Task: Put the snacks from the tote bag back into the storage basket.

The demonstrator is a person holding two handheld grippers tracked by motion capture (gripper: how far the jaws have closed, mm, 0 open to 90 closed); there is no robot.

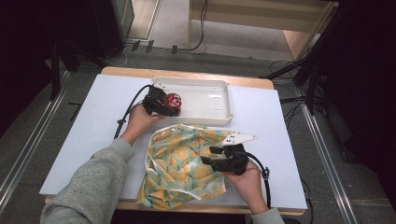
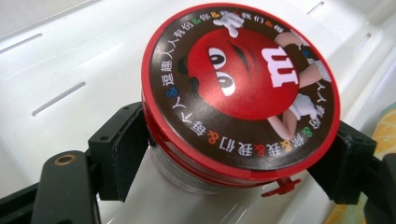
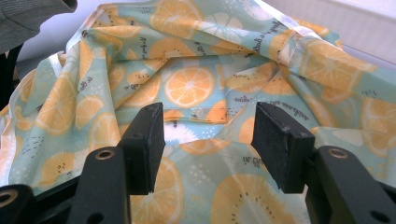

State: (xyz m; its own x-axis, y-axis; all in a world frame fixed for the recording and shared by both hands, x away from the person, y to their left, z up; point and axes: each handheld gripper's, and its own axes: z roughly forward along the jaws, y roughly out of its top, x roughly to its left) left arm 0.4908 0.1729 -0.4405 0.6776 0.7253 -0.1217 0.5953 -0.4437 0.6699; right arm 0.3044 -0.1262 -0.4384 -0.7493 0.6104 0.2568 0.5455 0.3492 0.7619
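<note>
A round candy tin point(image 1: 174, 98) with a red lid and a cartoon print is at the left end of the white tray point(image 1: 212, 95). My left gripper point(image 1: 172, 104) is shut on it. In the left gripper view, both pads point(image 2: 126, 154) press the tin's point(image 2: 238, 79) clear sides, just over the tray floor point(image 2: 70, 70). A crumpled cloth bag point(image 1: 180, 163) printed with orange slices lies in front of the tray. My right gripper point(image 1: 208, 155) hovers open over the bag's right part. In the right gripper view, it point(image 3: 212, 147) has the cloth point(image 3: 191, 84) behind its jaws and nothing between them.
The tray stands at the back middle of the white table cover point(image 1: 88, 126). A wooden table edge point(image 1: 140, 71) runs behind it. Beyond it are a floor with cables point(image 1: 196, 46) and dark stands on both sides. Bare cover lies left and right of the bag.
</note>
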